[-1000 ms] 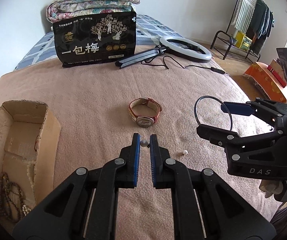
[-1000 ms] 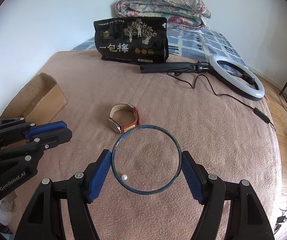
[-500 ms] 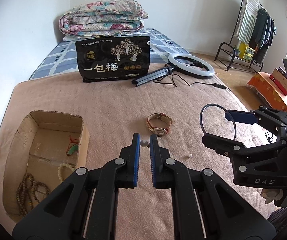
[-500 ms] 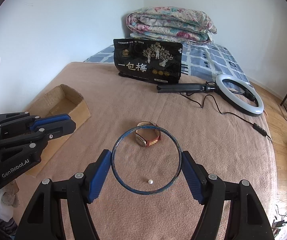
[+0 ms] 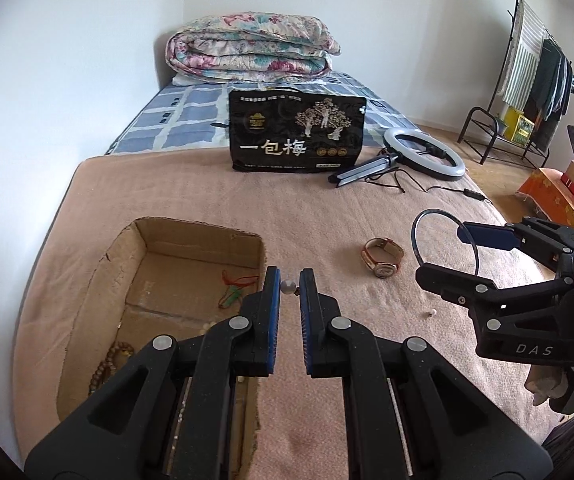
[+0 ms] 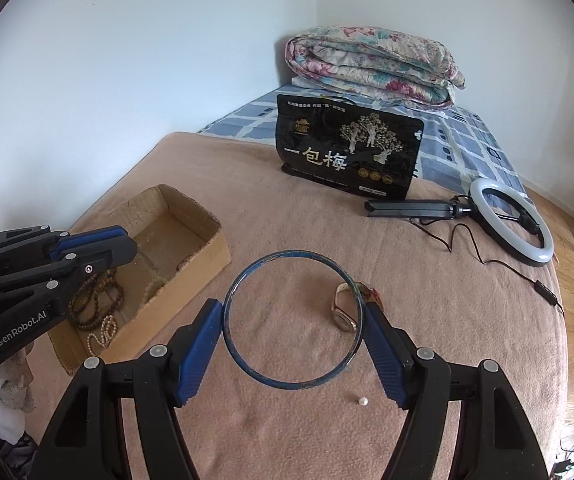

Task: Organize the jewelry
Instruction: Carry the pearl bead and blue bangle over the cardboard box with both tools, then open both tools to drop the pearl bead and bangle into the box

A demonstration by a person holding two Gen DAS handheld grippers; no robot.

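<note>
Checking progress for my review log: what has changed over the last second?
The left gripper, shut on the pearl bead, swung left toward the cardboard box. The right gripper followed, shut on the blue bangle. The watch and loose bead stayed put.

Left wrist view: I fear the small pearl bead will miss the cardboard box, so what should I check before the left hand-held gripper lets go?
1. Small white pearl bead pinched between the left hand-held gripper pads: ok.
2. Bead above the open brown cardboard box: not ok; it looks level with the box's right wall.
3. Box open, with room among the bead strings: ok.
4. Right hand-held gripper, holding the thin blue metal bangle, away from the box: ok.
5. Height of the bead over the box: cannot tell.
</note>
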